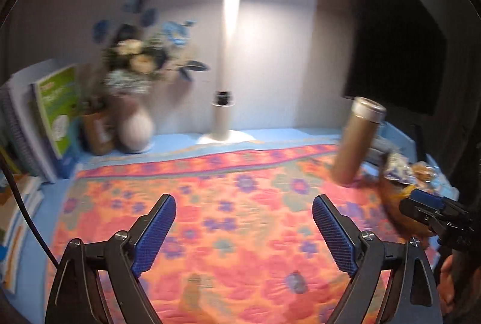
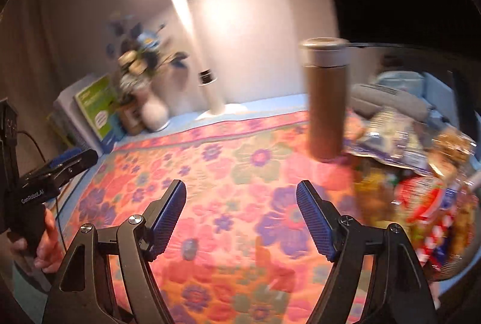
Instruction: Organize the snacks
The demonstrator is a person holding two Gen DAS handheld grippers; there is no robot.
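My left claw (image 1: 244, 229) hangs with its jaws spread wide and nothing between the blue pads, only the flowered orange cloth (image 1: 228, 203) of the tabletop under them. My right claw (image 2: 240, 217) is likewise spread and empty over the same cloth (image 2: 210, 173).

In the right wrist view the snacks (image 2: 415, 173) lie heaped at about 3 o'clock from my right claw: crinkled packets, one silvery-blue on top, a red-and-white one lower down, all blurred, so I cannot read any label. A brown flask with a silver cap (image 2: 326, 101) stands upright at about 1 o'clock, just beside the heap's near edge. My left claw's black body shows at 9 o'clock, held in my left hand (image 2: 45, 245).

In the left wrist view the same flask (image 1: 354, 143) is at 2 o'clock, the snack heap (image 1: 402, 173) just behind it to the right, and my right claw's tip enters at 3 o'clock.

At 12 o'clock a white lamp (image 1: 228, 53) glares against the wall. At 10 o'clock stand a vase of flowers (image 1: 135, 113) and a green book (image 1: 57, 107) leaning upright.
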